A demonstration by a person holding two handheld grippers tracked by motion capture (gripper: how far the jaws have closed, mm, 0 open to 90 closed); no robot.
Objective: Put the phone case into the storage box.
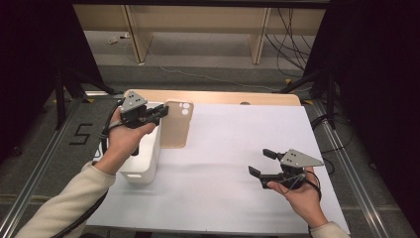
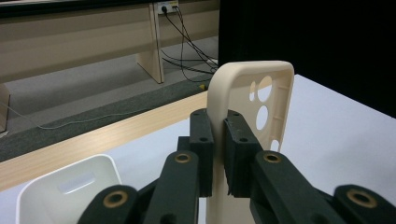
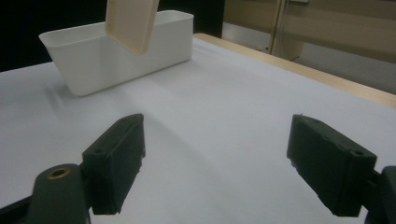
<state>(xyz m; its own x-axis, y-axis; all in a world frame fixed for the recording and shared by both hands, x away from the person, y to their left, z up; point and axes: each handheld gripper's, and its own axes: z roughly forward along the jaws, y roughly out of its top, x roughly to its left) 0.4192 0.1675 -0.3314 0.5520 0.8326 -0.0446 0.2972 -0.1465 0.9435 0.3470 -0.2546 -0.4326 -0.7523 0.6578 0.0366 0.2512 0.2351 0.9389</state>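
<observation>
Two grippers: the left gripper (image 1: 161, 113) pinches a case (image 1: 177, 124) beside the bin (image 1: 148, 168). Right gripper (image 1: 261, 162) hangs spread over bare table (image 1: 223, 148).

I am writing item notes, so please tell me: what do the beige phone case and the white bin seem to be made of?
The phone case looks like soft matte silicone or rubbery plastic: rounded edges, no glare, smooth camera cut-outs. It is pinched in the left gripper. The white bin seems to be rigid moulded plastic with a slight sheen: thin even walls and a rolled rim. Neither can be confirmed by sight alone.
</observation>
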